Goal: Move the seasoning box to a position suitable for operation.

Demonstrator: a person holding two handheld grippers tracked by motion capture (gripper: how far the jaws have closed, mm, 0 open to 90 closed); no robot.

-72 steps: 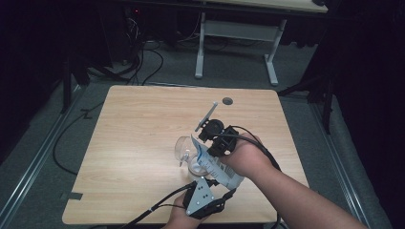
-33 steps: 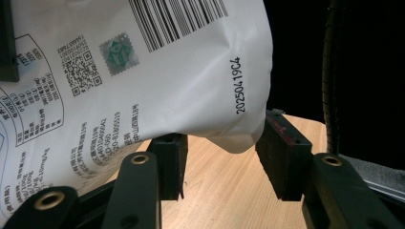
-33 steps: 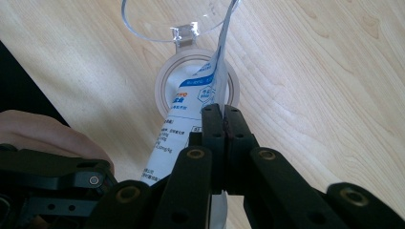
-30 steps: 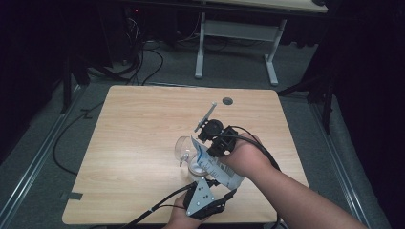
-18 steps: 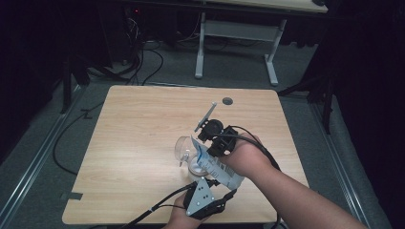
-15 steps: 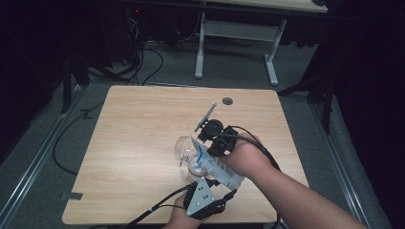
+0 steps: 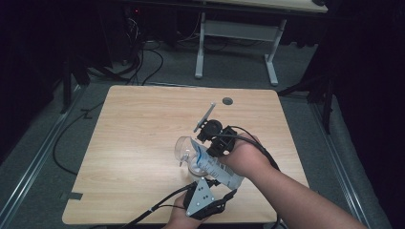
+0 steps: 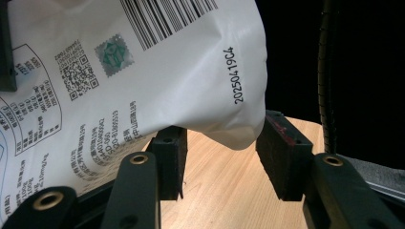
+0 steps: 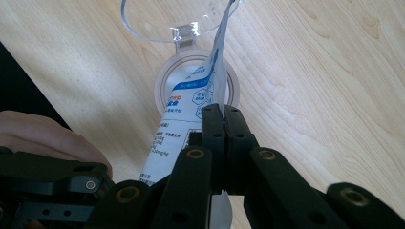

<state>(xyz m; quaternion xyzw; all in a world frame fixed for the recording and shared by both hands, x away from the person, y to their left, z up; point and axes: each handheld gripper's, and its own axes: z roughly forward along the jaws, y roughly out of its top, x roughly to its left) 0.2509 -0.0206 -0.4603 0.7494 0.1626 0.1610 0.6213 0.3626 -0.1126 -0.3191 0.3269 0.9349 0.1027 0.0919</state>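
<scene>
Right gripper view first: my right gripper (image 9: 223, 114) has its matte black jaws pinched fully together on the thin edge of a white plastic pouch with blue print (image 9: 193, 112). The crinkly, glossy pouch hangs tip-down into a clear round plastic container (image 9: 196, 78), whose hinged see-through lid (image 9: 162, 19) is flipped open just beyond it.

My left gripper (image 8: 220, 143) has its jaws standing partly apart on either side of the pouch's rounded bottom corner (image 8: 143, 71). I can't tell if the pads actually press on it, looks like a gap on one side.

From the high view, the pouch (image 7: 217, 167) slants between both grippers near the front edge of the light wood-grain table (image 7: 143, 124), with the container (image 7: 188, 152) under its far end.
</scene>
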